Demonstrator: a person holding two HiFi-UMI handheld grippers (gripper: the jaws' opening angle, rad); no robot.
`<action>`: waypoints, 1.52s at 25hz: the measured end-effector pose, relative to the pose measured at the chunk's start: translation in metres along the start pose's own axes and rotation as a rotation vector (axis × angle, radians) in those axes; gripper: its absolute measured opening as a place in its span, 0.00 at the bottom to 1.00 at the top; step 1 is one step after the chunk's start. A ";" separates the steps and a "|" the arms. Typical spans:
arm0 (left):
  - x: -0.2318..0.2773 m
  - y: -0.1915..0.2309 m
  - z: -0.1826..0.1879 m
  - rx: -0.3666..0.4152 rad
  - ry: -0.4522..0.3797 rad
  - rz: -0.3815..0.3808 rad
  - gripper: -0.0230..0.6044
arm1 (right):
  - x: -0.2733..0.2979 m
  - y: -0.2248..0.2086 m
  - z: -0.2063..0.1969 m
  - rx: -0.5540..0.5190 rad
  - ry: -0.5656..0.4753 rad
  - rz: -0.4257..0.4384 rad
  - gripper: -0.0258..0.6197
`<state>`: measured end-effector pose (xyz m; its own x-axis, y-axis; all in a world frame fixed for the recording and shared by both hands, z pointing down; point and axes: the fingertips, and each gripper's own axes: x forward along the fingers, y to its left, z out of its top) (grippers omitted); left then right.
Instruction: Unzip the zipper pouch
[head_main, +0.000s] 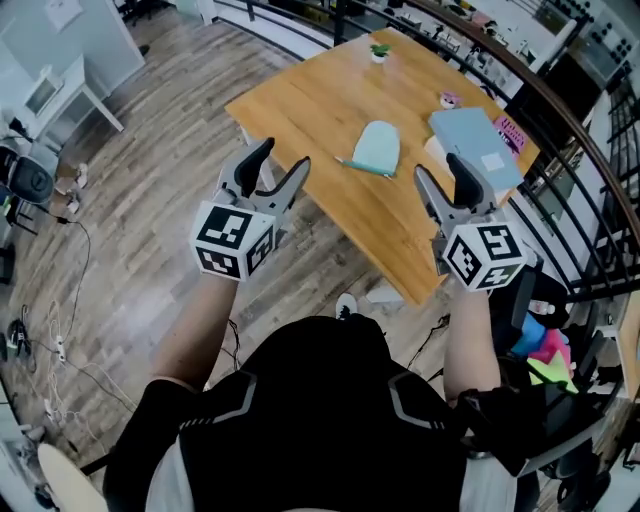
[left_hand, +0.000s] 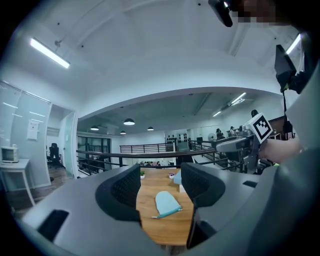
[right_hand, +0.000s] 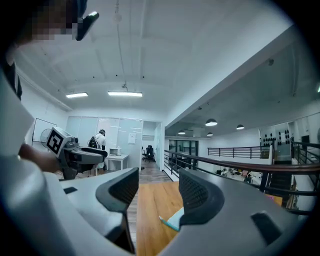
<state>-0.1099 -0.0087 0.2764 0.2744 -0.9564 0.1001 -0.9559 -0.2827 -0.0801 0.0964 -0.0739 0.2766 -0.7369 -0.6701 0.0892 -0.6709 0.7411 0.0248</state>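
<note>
Pouch: the zipper pouch (head_main: 377, 147) lies flat on the counter (head_main: 300, 100), well ahead of me.
Jaws: my left gripper (head_main: 283, 158) and right gripper (head_main: 438, 170) are wide apart, holding nothing.
Next: I think I should go down slowly, hold the cloth, then pull the zipper (head_main: 365, 167).

Open tabletop (head_main: 300, 110) surrounds the pouch (head_main: 377, 147); blue stack (head_main: 475, 150) nearby.

The wooden counter (head_main: 300, 110) carries a pale teal zipper pouch (head_main: 378, 146) near its middle, a grey-blue book (head_main: 476, 148) topping a stack near the pouch, a small pink object (head_main: 449, 99), and a potted plant (head_main: 379, 51) at the far end.
</note>
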 end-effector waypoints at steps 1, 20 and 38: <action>0.011 0.000 0.000 0.002 0.007 -0.011 0.44 | 0.007 -0.006 -0.003 0.009 0.008 0.012 0.44; 0.144 0.026 -0.026 -0.026 0.051 -0.145 0.45 | 0.080 -0.084 -0.039 0.086 0.086 -0.031 0.41; 0.204 0.061 -0.106 -0.067 0.204 -0.343 0.47 | 0.117 -0.118 -0.121 0.171 0.214 -0.155 0.38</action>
<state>-0.1238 -0.2138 0.3973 0.5585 -0.7712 0.3055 -0.8191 -0.5709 0.0562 0.0992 -0.2346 0.4049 -0.6031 -0.7367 0.3058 -0.7912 0.6013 -0.1119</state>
